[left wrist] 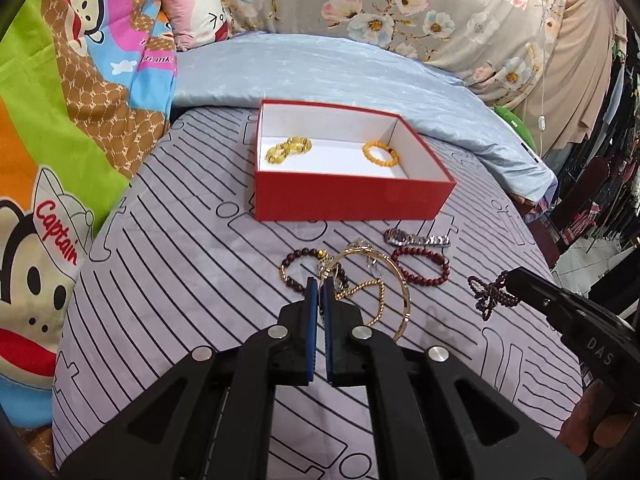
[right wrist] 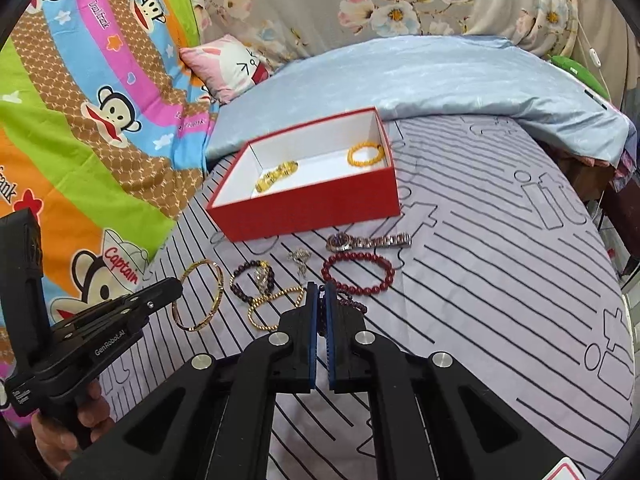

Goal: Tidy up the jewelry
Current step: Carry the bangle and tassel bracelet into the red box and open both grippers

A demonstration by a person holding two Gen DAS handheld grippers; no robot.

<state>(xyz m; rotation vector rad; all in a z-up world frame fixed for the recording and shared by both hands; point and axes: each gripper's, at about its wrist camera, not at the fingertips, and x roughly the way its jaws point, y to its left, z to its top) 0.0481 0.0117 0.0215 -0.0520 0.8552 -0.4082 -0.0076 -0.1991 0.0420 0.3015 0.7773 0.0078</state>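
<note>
On striped bedsheet [left wrist: 180,300], red box [left wrist: 344,196] holding yellow bead bracelets [left wrist: 380,152], gold bangle [right wrist: 199,294] outside

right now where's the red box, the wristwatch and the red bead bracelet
red box [left wrist: 352,196], left wrist view, on its red front wall
wristwatch [right wrist: 340,242], right wrist view, on the dial
red bead bracelet [right wrist: 386,280], right wrist view, on the beads at its right side

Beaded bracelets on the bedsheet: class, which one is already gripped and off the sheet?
The small dark purple bead bracelet, pinched in the right gripper with its jaws shut. The red bead bracelet and the dark bracelet with gold beads lie flat on the sheet.
</note>
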